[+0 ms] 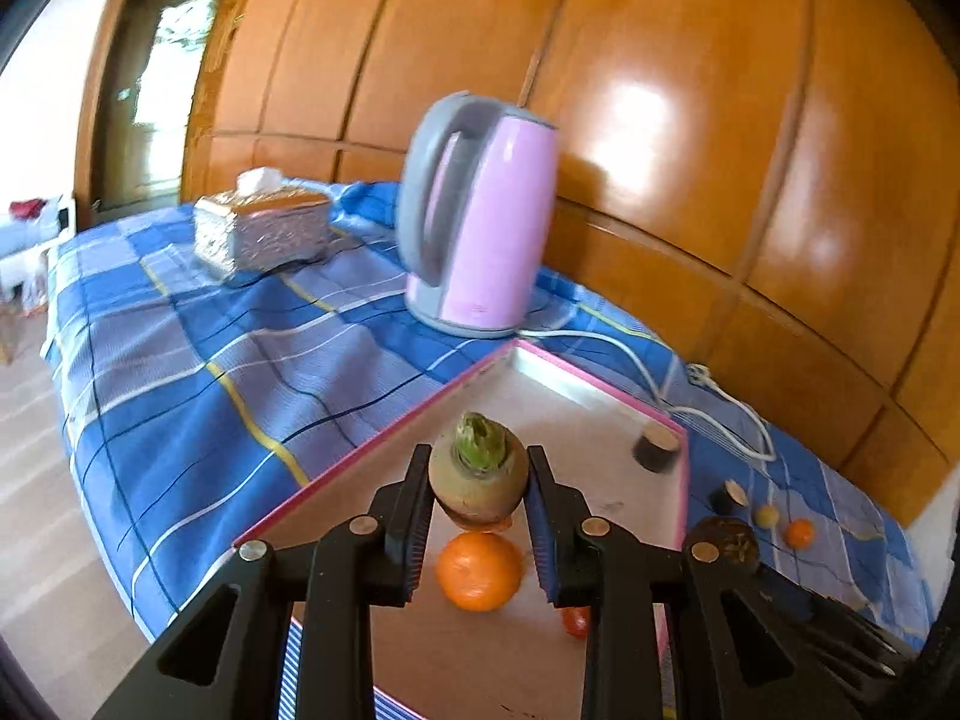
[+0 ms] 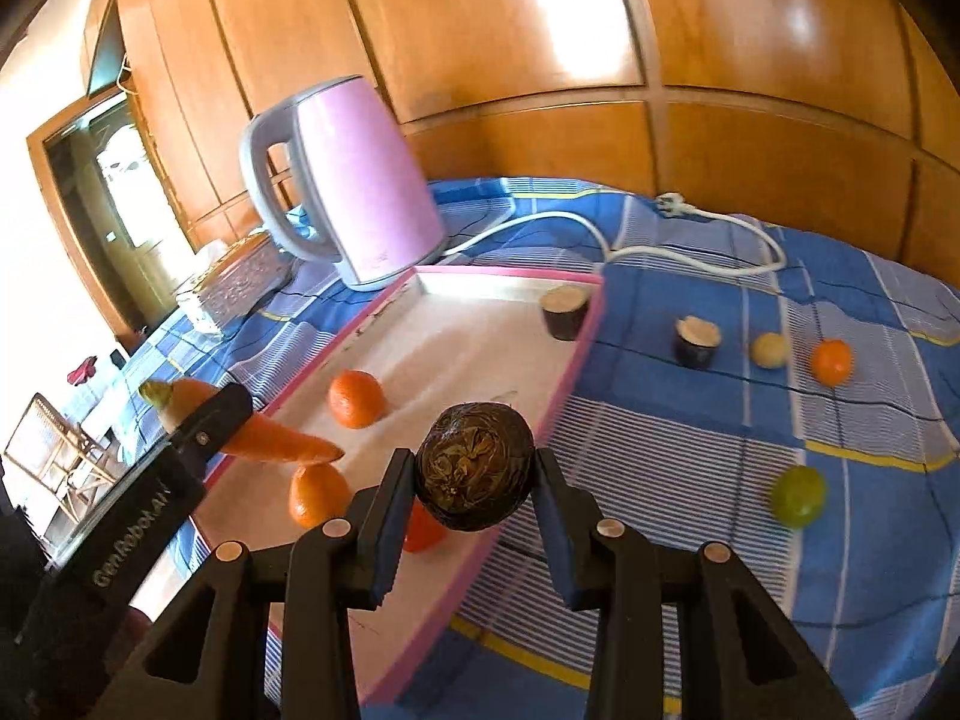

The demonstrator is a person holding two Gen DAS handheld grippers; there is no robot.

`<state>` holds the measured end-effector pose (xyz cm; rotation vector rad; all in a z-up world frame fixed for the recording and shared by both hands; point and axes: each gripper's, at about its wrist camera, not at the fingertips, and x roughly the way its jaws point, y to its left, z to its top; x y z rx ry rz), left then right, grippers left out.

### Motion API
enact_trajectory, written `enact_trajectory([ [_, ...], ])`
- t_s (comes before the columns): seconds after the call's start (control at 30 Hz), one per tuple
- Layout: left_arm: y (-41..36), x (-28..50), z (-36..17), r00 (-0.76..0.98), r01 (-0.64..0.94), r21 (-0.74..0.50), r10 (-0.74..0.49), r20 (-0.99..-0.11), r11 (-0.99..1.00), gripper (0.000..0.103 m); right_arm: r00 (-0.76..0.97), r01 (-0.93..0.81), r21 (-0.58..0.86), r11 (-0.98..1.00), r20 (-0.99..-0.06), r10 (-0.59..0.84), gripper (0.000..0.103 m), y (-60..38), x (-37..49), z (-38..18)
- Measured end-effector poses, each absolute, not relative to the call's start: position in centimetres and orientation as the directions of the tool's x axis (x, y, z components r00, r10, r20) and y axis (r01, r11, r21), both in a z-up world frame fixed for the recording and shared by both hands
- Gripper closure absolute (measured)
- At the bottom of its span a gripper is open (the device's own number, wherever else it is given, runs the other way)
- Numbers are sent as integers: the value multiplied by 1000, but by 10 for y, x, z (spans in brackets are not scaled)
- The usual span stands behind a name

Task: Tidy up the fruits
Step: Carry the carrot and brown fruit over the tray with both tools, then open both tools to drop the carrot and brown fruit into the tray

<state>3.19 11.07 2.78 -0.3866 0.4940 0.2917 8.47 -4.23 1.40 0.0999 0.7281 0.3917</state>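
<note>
My left gripper (image 1: pixel 479 483) is shut on a carrot (image 1: pixel 479 471), seen top-on with its green stub, held above the pink-rimmed tray (image 1: pixel 336 480). In the right wrist view the same carrot (image 2: pixel 264 435) hangs over the tray's left rim (image 2: pixel 354 330). My right gripper (image 2: pixel 474 474) is shut on a dark brown wrinkled round fruit (image 2: pixel 474 465) above the tray's right edge. Oranges (image 2: pixel 355 399) (image 2: pixel 315 495) lie in the tray, with a small red fruit (image 2: pixel 423 531) and a dark cut piece (image 2: pixel 564 312). One orange (image 1: pixel 479 571) shows under the carrot.
A pink kettle (image 2: pixel 354 180) with a white cord (image 2: pixel 690 252) stands behind the tray on the blue checked cloth (image 2: pixel 690 450). A tissue box (image 1: pixel 261 231) is far left. On the cloth to the right lie a dark cut piece (image 2: pixel 696 339), a yellowish fruit (image 2: pixel 769 350), a small orange (image 2: pixel 832 361) and a green fruit (image 2: pixel 798 495).
</note>
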Motion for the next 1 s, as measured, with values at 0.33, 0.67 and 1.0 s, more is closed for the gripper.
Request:
enact_trajectory([
  [0.33,122,43,15,812,-427,-312,209,-544,849,66,657,-340,239,910,-632,412,63,-24,99,15],
  [0.67,125,43,12,801,-451,-317,223,-555,834,41,639,-321,289,902,-637,431,62,-23,103,11],
  [1.0,120,42,14,808,-441,-300,229,-543,846,36,650,-295,281,913,-641,408,60,-33,93,11],
])
